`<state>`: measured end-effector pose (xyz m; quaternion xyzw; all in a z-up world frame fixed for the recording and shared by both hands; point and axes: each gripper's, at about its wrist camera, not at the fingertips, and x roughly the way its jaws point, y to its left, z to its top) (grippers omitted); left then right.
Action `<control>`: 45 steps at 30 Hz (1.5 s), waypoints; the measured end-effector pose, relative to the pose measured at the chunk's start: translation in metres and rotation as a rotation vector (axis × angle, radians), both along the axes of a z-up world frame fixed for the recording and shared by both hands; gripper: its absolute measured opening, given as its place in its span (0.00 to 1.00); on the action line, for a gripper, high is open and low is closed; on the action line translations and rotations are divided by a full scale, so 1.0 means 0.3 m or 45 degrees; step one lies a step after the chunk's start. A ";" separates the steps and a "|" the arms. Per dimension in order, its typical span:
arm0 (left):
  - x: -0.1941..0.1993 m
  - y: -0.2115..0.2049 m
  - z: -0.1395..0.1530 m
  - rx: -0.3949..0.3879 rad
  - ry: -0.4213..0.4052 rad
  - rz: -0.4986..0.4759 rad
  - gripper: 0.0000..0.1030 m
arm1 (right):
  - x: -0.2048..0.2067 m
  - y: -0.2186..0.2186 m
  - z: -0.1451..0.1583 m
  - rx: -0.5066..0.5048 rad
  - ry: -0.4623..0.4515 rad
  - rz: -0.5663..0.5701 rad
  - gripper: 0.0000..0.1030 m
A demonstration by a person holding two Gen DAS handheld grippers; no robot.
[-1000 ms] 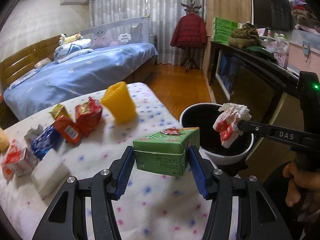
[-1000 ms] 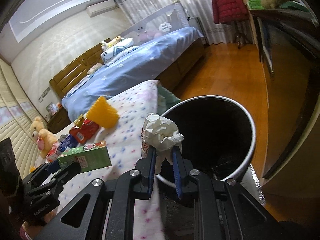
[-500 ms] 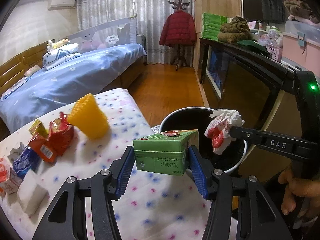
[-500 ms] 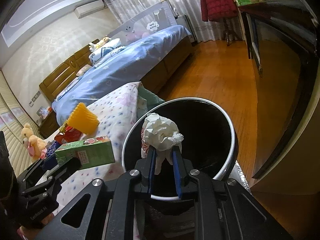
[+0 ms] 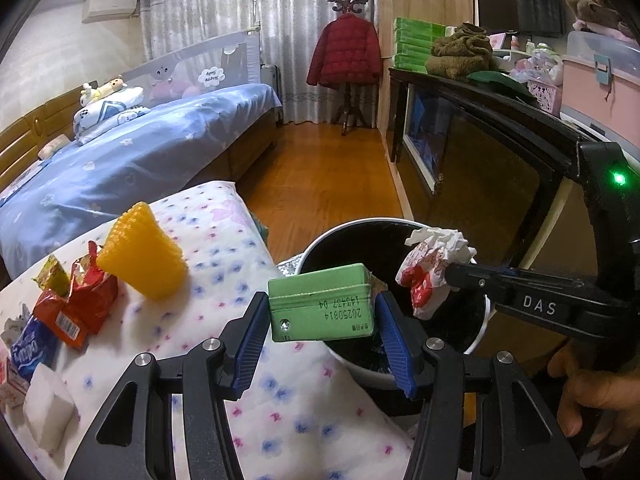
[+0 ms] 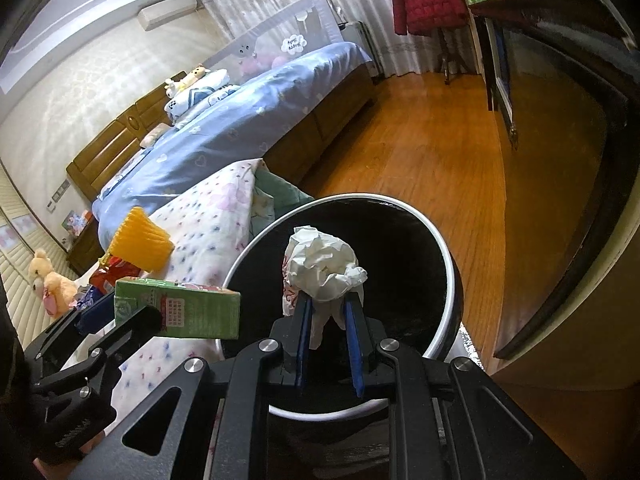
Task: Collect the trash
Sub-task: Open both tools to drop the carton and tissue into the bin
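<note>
My left gripper (image 5: 322,310) is shut on a green drink carton (image 5: 322,308) and holds it at the near rim of the round bin (image 5: 352,230), which has a white rim and a black inside. The carton also shows in the right wrist view (image 6: 180,312). My right gripper (image 6: 328,308) is shut on a crumpled white and red paper wrapper (image 6: 324,268) and holds it over the open bin (image 6: 440,248). In the left wrist view the wrapper (image 5: 432,268) hangs over the bin's right side.
On the flowered cloth (image 5: 224,240) lie a yellow ribbed cup (image 5: 140,254), red snack packets (image 5: 86,292), a blue packet (image 5: 28,350) and a white block (image 5: 48,408). A blue bed (image 5: 140,152) lies behind. A dark cabinet (image 5: 480,140) stands to the right of the wooden floor.
Both grippers moved toward the bin with their loads. The carton has tilted and now reaches the bin's rim; the wrapper now hangs over the bin's opening.
</note>
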<state>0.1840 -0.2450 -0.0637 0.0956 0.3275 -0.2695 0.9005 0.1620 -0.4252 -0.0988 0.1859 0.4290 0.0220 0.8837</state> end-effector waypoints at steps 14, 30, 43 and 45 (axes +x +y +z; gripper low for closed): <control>0.019 -0.068 -0.003 0.006 0.011 -0.030 0.52 | 0.031 -0.022 -0.020 -0.023 0.032 -0.011 0.20; -0.096 0.132 -0.008 -0.020 0.071 0.137 0.67 | -0.010 0.035 0.021 0.010 -0.031 0.010 0.65; -0.306 0.398 0.061 -0.089 0.092 0.341 0.67 | -0.035 0.283 0.059 0.054 -0.066 0.207 0.66; -0.351 0.434 0.071 -0.107 0.095 0.366 0.67 | -0.046 0.321 0.064 0.060 -0.075 0.237 0.66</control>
